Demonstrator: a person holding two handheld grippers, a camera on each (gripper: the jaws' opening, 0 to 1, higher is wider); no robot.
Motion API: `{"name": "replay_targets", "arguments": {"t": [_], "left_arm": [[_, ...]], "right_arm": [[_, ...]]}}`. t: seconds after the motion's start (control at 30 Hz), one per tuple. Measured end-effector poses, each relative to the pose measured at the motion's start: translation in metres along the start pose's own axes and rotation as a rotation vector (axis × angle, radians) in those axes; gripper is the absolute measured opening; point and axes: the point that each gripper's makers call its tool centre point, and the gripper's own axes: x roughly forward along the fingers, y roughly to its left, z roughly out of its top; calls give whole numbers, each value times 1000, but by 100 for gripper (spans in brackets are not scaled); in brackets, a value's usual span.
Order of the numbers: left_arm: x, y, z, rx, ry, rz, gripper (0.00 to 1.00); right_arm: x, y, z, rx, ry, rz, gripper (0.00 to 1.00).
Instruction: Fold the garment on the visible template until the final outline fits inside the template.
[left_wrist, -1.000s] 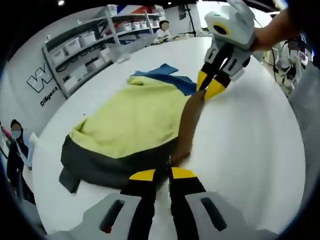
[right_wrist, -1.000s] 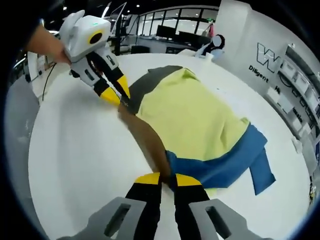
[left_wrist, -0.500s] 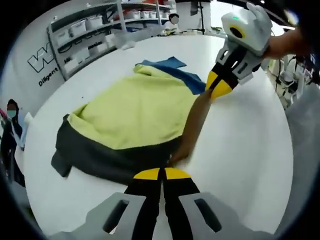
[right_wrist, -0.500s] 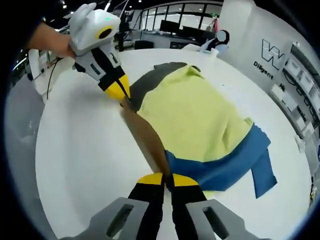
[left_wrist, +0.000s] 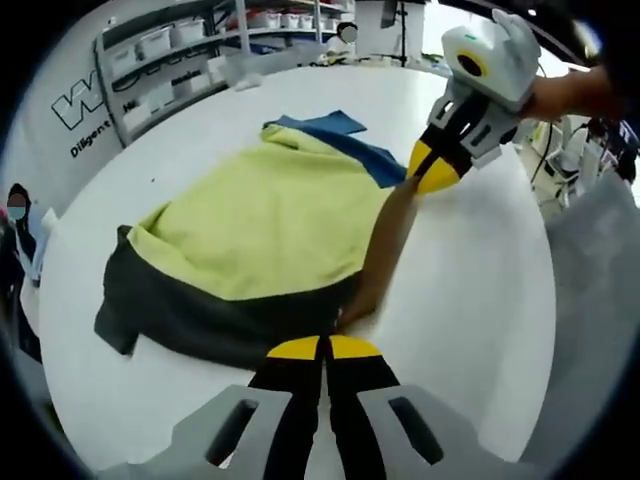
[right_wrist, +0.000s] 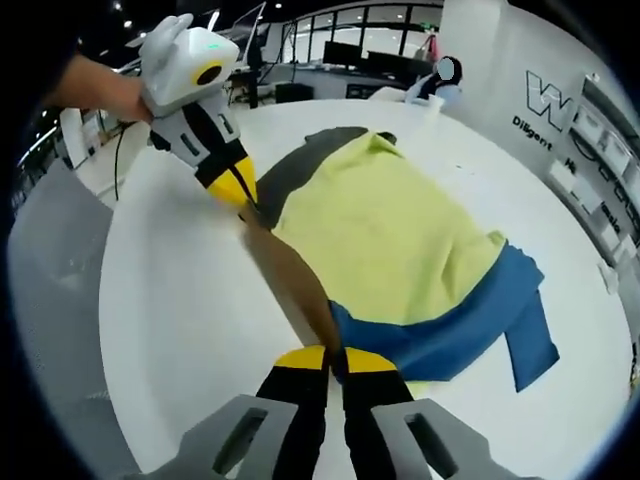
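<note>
Garment (left_wrist: 265, 215) spread flat on the round white table (left_wrist: 480, 300), near its middle: yellow-green body, dark grey band at one end, blue band at the other, brown strip along the near edge. Stretched taut, that brown strip (left_wrist: 385, 250), between the two grippers.

In the left gripper view: left gripper (left_wrist: 322, 347) at the bottom, yellow-tipped jaws pressed together on the garment's edge where brown strip meets dark grey band. Right gripper (left_wrist: 435, 172) coming in from the upper right, held by a hand (left_wrist: 570, 92), jaws pinched shut on the far end of the brown strip beside the blue band (left_wrist: 350, 150). Dark grey band (left_wrist: 190, 315) lying toward the left, a small flap sticking out at its far corner.

In the right gripper view: right gripper (right_wrist: 332, 358) at the bottom, jaws closed on the brown strip (right_wrist: 290, 280) next to the blue band (right_wrist: 470, 330). Left gripper (right_wrist: 238, 190) at upper left, gripped by a hand (right_wrist: 100, 90), tips together at the corner by the dark grey band (right_wrist: 300, 165).

No clear template outline discernible on the white surface; possibly hidden under the cloth. Shelving with white bins (left_wrist: 160, 60) along the wall behind the table.
</note>
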Motion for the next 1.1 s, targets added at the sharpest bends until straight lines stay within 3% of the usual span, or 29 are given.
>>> {"name": "replay_targets", "arguments": {"t": [0.13,0.6,1.1], "left_arm": [[-6,-12,-4,-3,2,-7,4],[-31,-49,-26,10,19,-27,4],[-67,-85,-43,26,-4,-40,4]], "right_arm": [[-9,10,-3,-42,6,10,0],[-35,57,-10,-30,6,76,0],[-59,101,-17,-32,-9,112,0]]}}
